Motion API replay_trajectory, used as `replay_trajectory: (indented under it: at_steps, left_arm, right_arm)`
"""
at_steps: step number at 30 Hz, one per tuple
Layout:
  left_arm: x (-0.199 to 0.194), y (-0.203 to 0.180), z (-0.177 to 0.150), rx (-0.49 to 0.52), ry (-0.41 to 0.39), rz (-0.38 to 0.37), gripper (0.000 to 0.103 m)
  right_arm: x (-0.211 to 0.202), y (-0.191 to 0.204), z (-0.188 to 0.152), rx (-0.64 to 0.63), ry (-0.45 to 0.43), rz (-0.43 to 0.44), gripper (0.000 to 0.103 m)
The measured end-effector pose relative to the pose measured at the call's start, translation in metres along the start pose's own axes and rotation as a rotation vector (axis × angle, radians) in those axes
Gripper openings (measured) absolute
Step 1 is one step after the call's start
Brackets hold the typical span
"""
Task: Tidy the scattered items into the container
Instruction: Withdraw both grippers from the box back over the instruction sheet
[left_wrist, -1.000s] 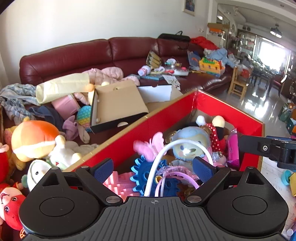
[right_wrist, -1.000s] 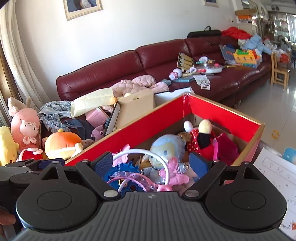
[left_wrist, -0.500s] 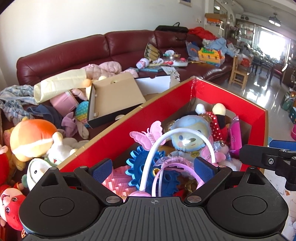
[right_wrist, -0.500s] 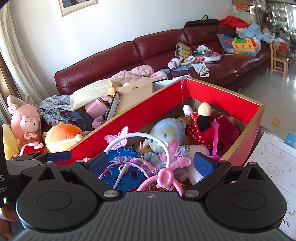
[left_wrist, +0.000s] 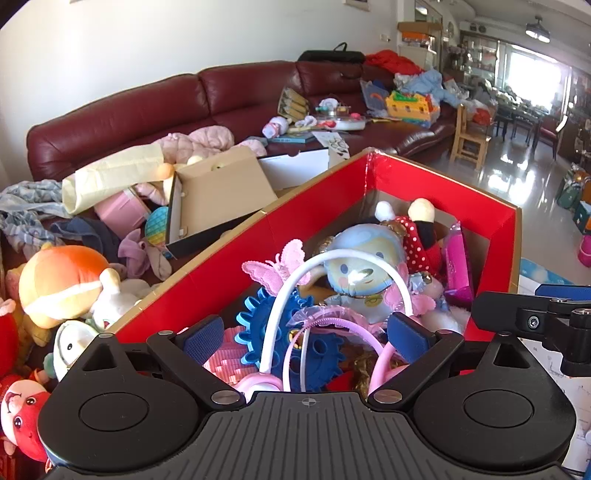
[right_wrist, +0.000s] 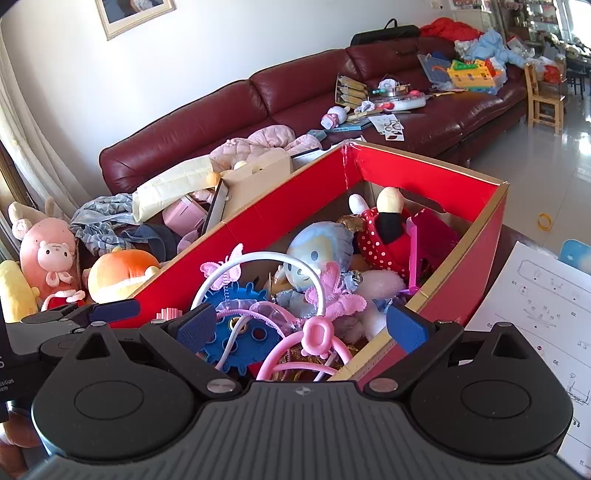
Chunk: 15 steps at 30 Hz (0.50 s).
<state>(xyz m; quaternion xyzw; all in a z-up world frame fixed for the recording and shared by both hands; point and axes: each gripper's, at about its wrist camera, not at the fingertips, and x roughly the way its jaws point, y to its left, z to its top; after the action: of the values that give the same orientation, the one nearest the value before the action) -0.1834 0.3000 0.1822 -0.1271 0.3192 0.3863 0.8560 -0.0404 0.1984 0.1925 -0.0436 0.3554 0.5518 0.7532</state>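
The left claw stands wide open above the near end of the red box, and nothing is pressed between its 2 blue pads; the right claw is also wide open and holds nothing, its right pad just above the near corner of the box wall. Under both claws, inside the box, a white hoop arches over a blue gear, with pink headbands lying across them and a pink butterfly beside. Further in lies a pale blue doll, then a toy in a red dress with white dots, and a pink flat thing leans on the right wall. Outside the box, on the left, an orange plush toy and a pink pig toy sit among clothes, and a brown cardboard box lies open behind them. A dark red sofa with more scattered things stands at the back. A sheet of paper lies to the right of the box.
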Motion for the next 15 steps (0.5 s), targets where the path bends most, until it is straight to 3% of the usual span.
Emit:
replay_trajectory:
  at_steps: [8, 15]
  left_arm:
    - [-0.015, -0.024, -0.005, 0.055, -0.010, -0.071, 0.101]
    - [-0.026, -0.075, -0.010, 0.163, -0.024, -0.134, 0.101]
  right_arm:
    - [-0.024, -0.019, -0.014, 0.044, -0.025, -0.011, 0.100]
    - [-0.074, -0.081, -0.036, 0.147, -0.072, -0.120, 0.100]
